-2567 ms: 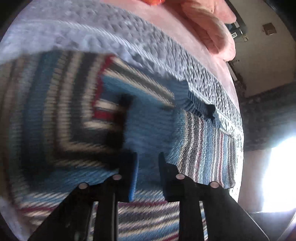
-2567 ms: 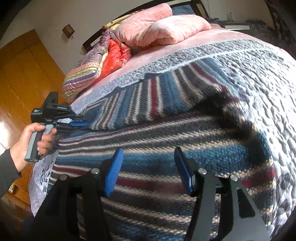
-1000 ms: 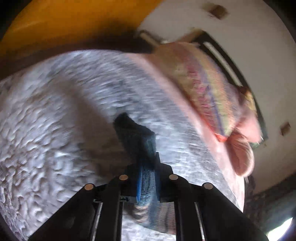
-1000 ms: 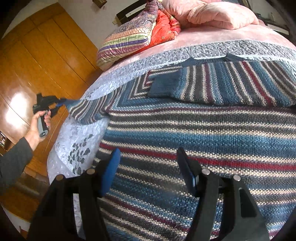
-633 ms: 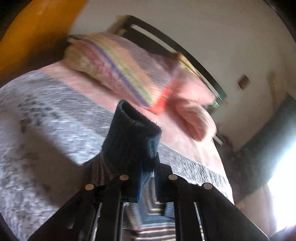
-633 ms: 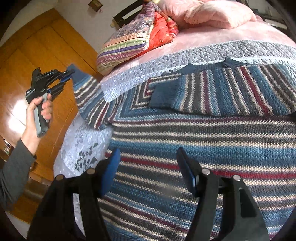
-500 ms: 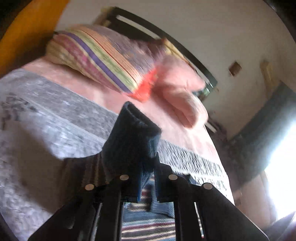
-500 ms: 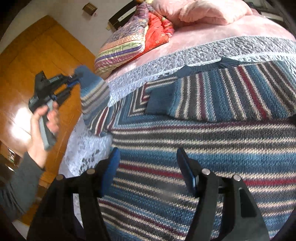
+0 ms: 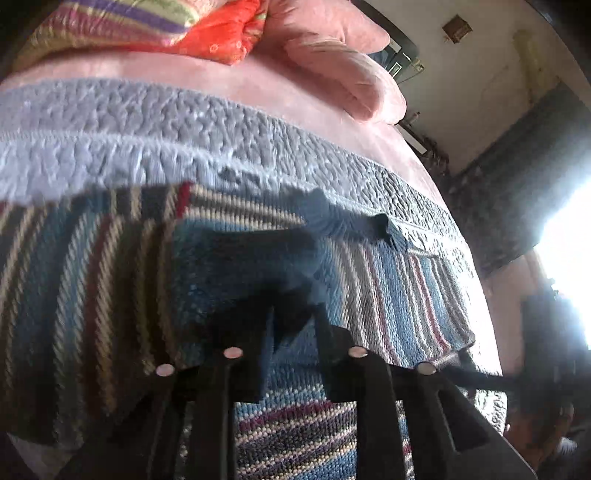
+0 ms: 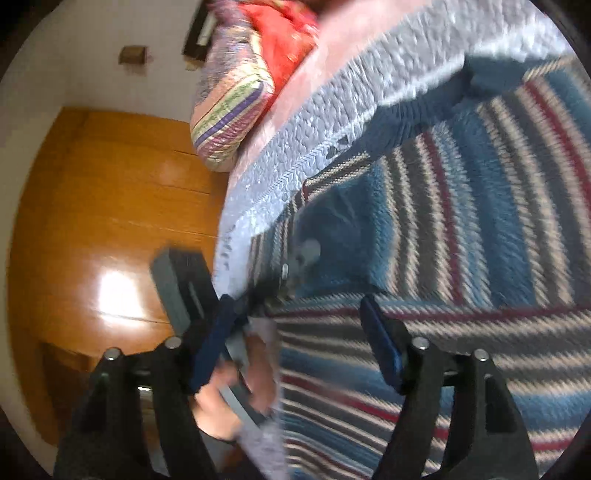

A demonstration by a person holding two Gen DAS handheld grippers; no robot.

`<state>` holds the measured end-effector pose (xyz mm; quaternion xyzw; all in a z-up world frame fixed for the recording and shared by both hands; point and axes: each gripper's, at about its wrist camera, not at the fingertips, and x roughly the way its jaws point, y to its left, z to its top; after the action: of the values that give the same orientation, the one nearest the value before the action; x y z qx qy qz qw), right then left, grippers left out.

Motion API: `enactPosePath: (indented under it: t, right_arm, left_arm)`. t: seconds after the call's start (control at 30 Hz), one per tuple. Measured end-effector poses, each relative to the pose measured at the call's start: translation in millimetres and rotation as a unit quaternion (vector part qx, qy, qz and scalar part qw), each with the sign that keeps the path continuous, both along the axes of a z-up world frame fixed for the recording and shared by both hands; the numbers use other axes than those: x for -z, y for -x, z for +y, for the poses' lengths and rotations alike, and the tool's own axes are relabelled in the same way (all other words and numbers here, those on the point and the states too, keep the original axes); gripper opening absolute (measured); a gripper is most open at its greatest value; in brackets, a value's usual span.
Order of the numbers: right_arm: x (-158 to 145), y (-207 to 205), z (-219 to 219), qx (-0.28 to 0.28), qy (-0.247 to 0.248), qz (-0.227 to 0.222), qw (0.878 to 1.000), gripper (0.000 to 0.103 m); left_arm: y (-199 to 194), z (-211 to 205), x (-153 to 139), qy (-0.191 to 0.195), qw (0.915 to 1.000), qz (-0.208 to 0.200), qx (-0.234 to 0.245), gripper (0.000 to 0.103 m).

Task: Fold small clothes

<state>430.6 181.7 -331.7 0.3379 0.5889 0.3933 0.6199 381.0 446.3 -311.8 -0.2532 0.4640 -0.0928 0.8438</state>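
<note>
A striped knitted sweater (image 9: 110,280) in blue, grey, cream and red lies spread on the bed, over a grey quilted bedspread (image 9: 155,136). One sleeve is folded in across the body, its plain blue cuff (image 9: 236,266) lying just ahead of the left tongs (image 9: 291,332). Those tongs hang low over the knit with a narrow gap between their dark fingers; blue knit shows in the gap, but the shadow there is too deep to tell whether they pinch it or merely hover.

The right tongs (image 10: 295,343) stand wide apart, with nothing between them, above the near left edge of the sweater where it meets the side of the bed. Past their left finger a hand (image 10: 236,391) grips the handle of the other tool, all of it blurred.

At the far end of the bed sit a pink pillow (image 9: 332,62), a red cushion (image 9: 218,33) and a multicoloured striped pillow (image 10: 229,110). A wooden wardrobe (image 10: 110,206) stands left of the bed.
</note>
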Motion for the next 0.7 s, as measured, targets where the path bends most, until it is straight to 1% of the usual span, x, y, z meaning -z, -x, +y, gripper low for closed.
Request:
enactPosePath:
  t: [0.03, 0.07, 0.1, 0.17, 0.23, 0.3, 0.4, 0.47, 0.53, 0.6, 0.63, 0.67, 0.7]
  right_arm:
    - [6.6, -9.7, 4.5, -0.002, -0.006, 0.016, 1.0, 0.061]
    - [15.2, -21.6, 10.6, -0.004, -0.01, 0.035, 0.999, 0.058]
    - [22.5, -29.9, 16.2, -0.006, -0.012, 0.047, 0.999, 0.057]
    - [36.1, -40.9, 28.4, -0.015, 0.002, 0.06, 0.998, 0.052]
    - [46.4, -46.9, 37.2, -0.021, 0.022, 0.063, 0.998, 0.052]
    - [56.6, -49.4, 47.7, -0.033, 0.047, 0.062, 0.996, 0.051]
    - [62.7, -49.4, 57.7, -0.041, 0.07, 0.063, 0.995, 0.05]
    - [60.7, -48.8, 65.5, -0.047, 0.076, 0.06, 0.994, 0.05]
    - [56.7, -46.9, 76.1, -0.055, 0.086, 0.056, 0.993, 0.05]
    - [56.4, -44.9, 86.3, -0.06, 0.088, 0.055, 0.993, 0.049]
    - [54.3, -45.4, 91.0, -0.06, 0.091, 0.052, 0.993, 0.039]
    - [52.4, -45.1, 92.9, -0.058, 0.095, 0.049, 0.993, 0.026]
    - [47.9, -45.8, 95.5, -0.052, 0.102, 0.042, 0.993, 0.02]
  left_arm:
    - [11.9, 10.8, -4.0, 0.02, 0.9995, -0.011, -0.023, 0.05]
    - [24.1, 18.7, -6.8, 0.035, 0.9981, -0.022, -0.045, 0.067]
    - [37.4, 26.9, -9.7, 0.048, 0.9962, -0.032, -0.065, 0.073]
    - [69.6, 36.5, -11.5, 0.079, 0.9919, -0.042, -0.09, 0.073]
    - [102.6, 39.1, -5.9, 0.111, 0.9868, -0.047, -0.108, 0.074]
    - [128.1, 35.7, 0.4, 0.125, 0.9843, -0.051, -0.114, 0.074]
    - [161.1, 28.5, 10.7, 0.133, 0.9822, -0.06, -0.118, 0.074]
    - [169.7, 28.7, 18.7, 0.146, 0.9799, -0.065, -0.119, 0.074]
    - [166.7, 31.1, 22.5, 0.157, 0.9787, -0.062, -0.116, 0.074]
    - [165.9, 35.3, 23.9, 0.169, 0.9761, -0.068, -0.119, 0.074]
    - [167.8, 37.4, 25.9, 0.173, 0.9748, -0.07, -0.122, 0.074]
    - [170.1, 39.4, 28.5, 0.173, 0.9746, -0.068, -0.125, 0.074]
    - [172.3, 41.6, 31.6, 0.17, 0.9749, -0.062, -0.129, 0.074]
